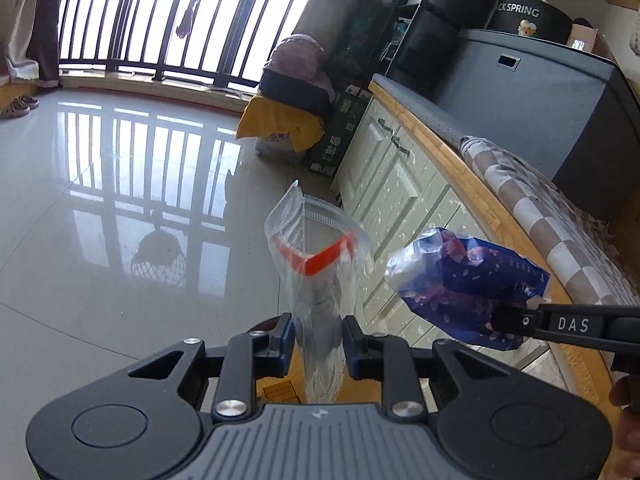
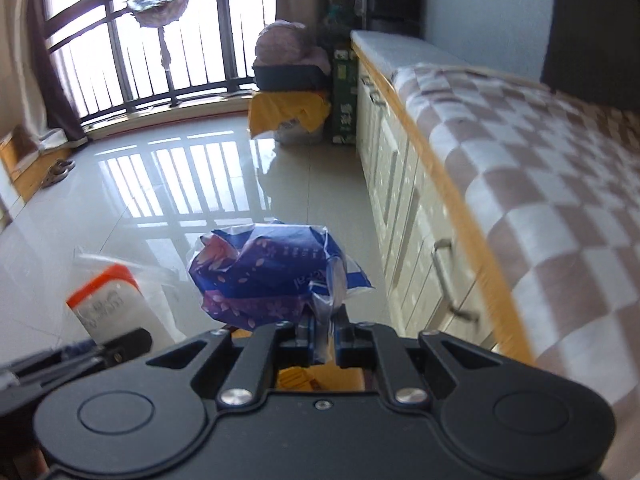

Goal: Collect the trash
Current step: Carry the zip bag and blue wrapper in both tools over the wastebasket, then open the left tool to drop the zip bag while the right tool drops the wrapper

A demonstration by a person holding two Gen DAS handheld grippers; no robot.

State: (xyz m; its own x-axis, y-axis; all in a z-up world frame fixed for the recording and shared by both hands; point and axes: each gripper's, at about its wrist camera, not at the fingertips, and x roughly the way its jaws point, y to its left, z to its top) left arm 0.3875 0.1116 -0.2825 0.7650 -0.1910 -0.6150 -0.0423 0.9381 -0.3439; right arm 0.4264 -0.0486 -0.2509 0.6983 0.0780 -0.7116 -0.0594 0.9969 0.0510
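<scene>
My left gripper (image 1: pixel 318 340) is shut on a clear zip bag (image 1: pixel 316 248) with a red seal strip, held upright with its mouth open above the floor. My right gripper (image 2: pixel 322 338) is shut on a crumpled blue and purple wrapper (image 2: pixel 272 276). In the left wrist view the wrapper (image 1: pixel 464 280) hangs just right of the bag's mouth, held by the right gripper (image 1: pixel 508 322) coming in from the right. In the right wrist view the bag (image 2: pixel 112 300) is at the lower left, beside the wrapper.
A cream cabinet (image 1: pixel 396 184) with a wooden top edge runs along the right, covered by a checkered cloth (image 2: pixel 540 184). A grey box (image 1: pixel 528 92) stands on it. A yellow-draped pile (image 1: pixel 280 120) sits at the far end. Glossy tile floor (image 1: pixel 120 200) lies left, before barred windows.
</scene>
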